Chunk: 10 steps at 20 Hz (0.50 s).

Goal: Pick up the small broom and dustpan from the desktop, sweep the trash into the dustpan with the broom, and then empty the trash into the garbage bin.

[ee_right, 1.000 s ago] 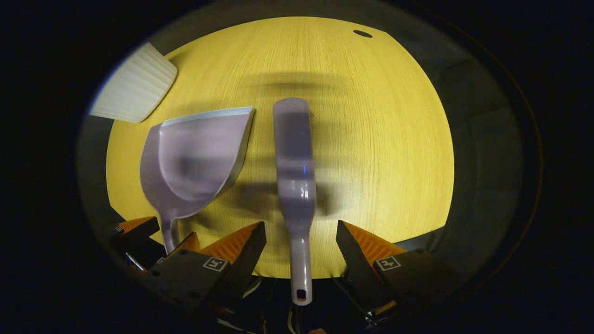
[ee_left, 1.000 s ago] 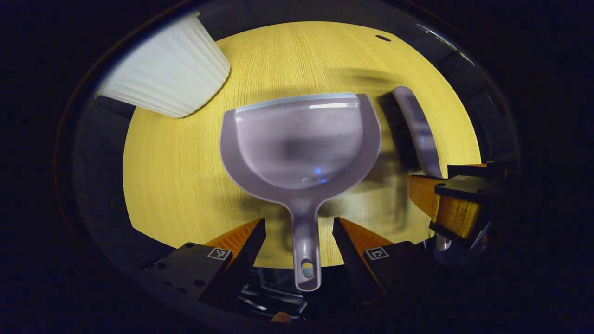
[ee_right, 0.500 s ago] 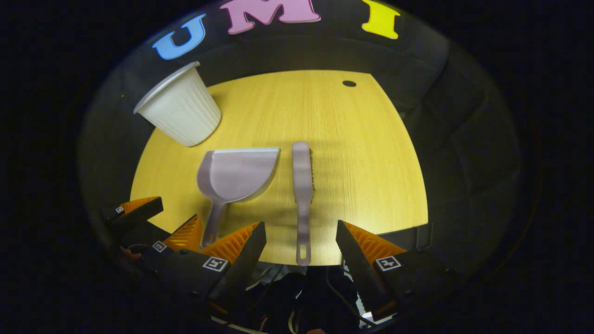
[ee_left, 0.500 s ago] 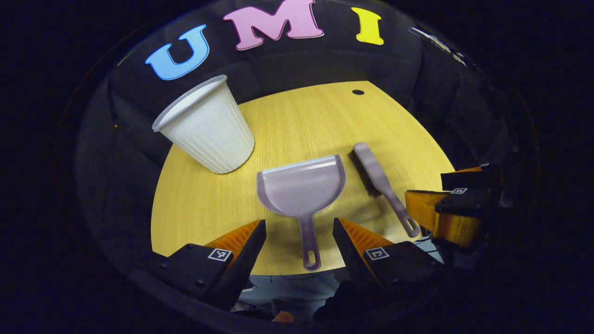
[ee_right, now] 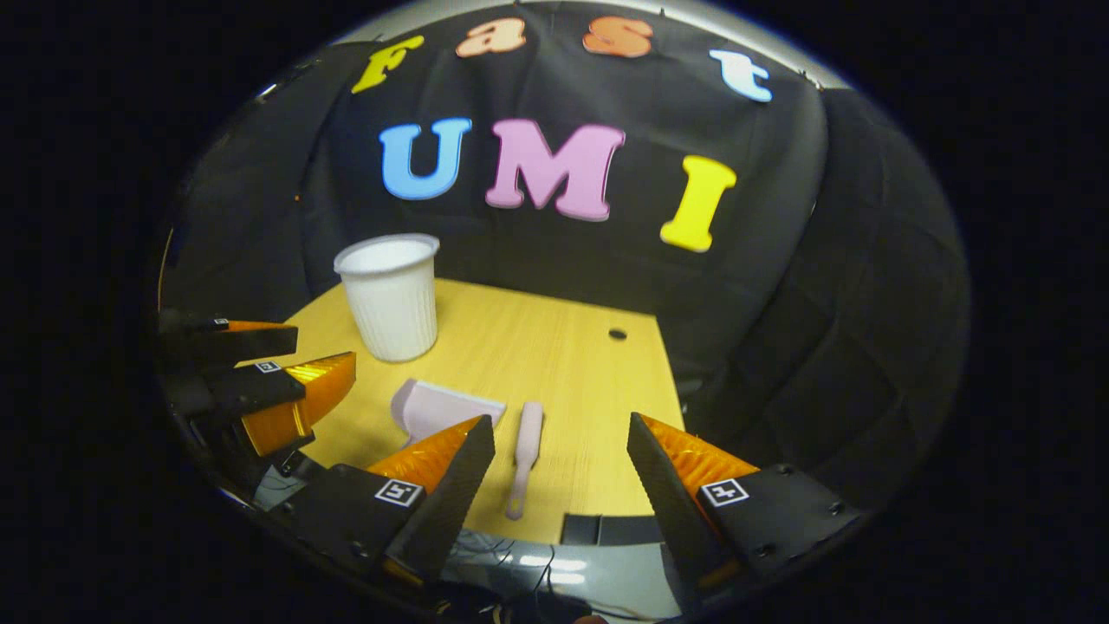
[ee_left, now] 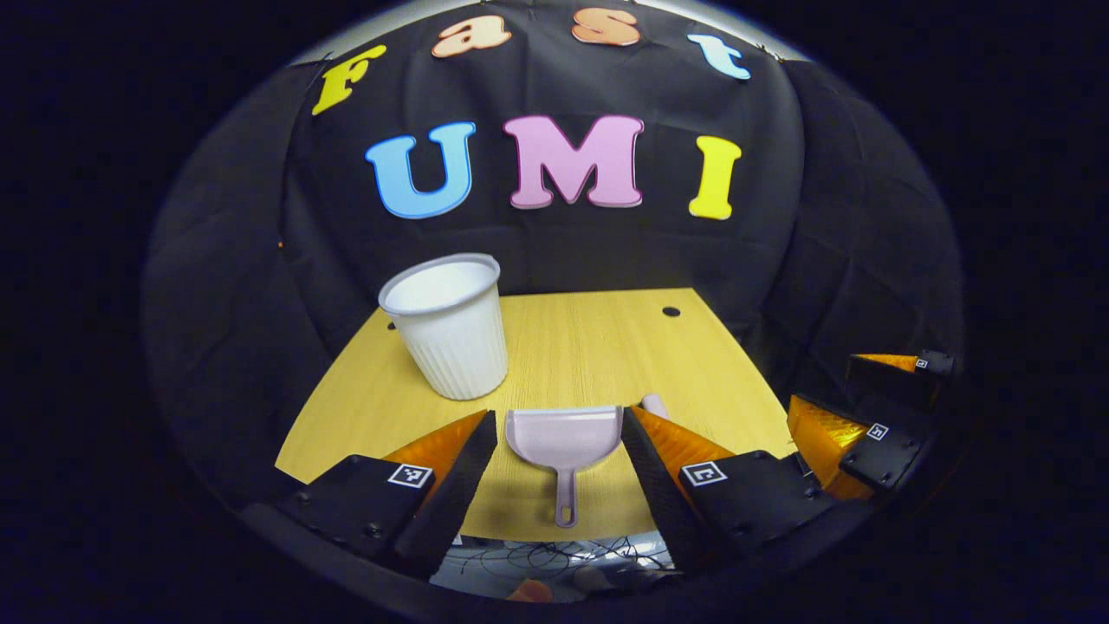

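Wood-grain yellow tabletop [ee_left: 572, 347] fills the lower middle of both views, with a ribbed white plastic bin [ee_left: 449, 325] upright at its upper left. Smooth lilac dustpan [ee_left: 564, 438] lies flat between my left tool [ee_left: 559, 451] fingers, untouched, jaws spread. Slim matching broom [ee_right: 525, 455] lies just right of it, between my right tool [ee_right: 561, 468] fingers, also spread and empty.

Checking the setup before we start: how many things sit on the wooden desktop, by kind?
Ribbed white plastic bin: 1
Pale lilac plastic dustpan: 1
Pale lilac small broom: 1
Total: 3
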### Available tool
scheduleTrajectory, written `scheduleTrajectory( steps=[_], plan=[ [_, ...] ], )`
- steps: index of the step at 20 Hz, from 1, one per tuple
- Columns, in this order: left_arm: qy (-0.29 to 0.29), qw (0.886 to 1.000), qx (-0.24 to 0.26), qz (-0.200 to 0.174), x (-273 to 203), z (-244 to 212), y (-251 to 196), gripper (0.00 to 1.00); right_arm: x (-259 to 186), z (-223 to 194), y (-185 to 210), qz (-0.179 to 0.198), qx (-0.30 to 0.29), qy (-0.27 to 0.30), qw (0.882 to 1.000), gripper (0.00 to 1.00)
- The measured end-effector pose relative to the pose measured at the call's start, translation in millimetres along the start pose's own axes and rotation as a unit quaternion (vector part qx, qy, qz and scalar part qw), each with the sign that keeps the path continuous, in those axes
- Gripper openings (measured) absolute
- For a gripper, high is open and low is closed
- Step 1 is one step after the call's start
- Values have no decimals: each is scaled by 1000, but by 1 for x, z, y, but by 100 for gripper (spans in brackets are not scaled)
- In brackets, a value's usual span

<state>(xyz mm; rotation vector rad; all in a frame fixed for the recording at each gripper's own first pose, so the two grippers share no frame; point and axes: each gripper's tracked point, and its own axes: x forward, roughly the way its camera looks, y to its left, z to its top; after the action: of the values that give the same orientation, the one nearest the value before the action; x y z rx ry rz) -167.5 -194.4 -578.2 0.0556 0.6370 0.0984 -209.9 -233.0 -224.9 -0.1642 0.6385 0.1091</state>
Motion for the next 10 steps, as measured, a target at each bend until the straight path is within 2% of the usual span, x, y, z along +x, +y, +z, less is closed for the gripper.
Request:
scheduleTrajectory(
  steps=[2, 4, 6, 7, 9, 10],
  plan=[
    [-71, 997, -1, 5, -27, 14, -4, 87, -16, 33, -7, 2, 21, -68, 997, 96],
    [-108, 994, 7, 17, -47, 19, -7, 86, -29, 51, -18, -3, 36, -124, 992, 100],
    [-144, 990, -8, 5, -60, 28, -12, 86, -53, 70, -34, -17, 40, -195, 980, 100],
    [-173, 985, -18, -1, -64, 41, -15, 86, -68, 83, -41, -27, 39, -223, 974, 93],
    [-187, 982, -32, 9, -83, 62, -13, 84, -89, 99, -46, -33, 34, -254, 966, 94],
    [-196, 980, -31, 19, -91, 72, -10, 84, -94, 105, -43, -25, 37, -268, 962, 100]
  ],
)
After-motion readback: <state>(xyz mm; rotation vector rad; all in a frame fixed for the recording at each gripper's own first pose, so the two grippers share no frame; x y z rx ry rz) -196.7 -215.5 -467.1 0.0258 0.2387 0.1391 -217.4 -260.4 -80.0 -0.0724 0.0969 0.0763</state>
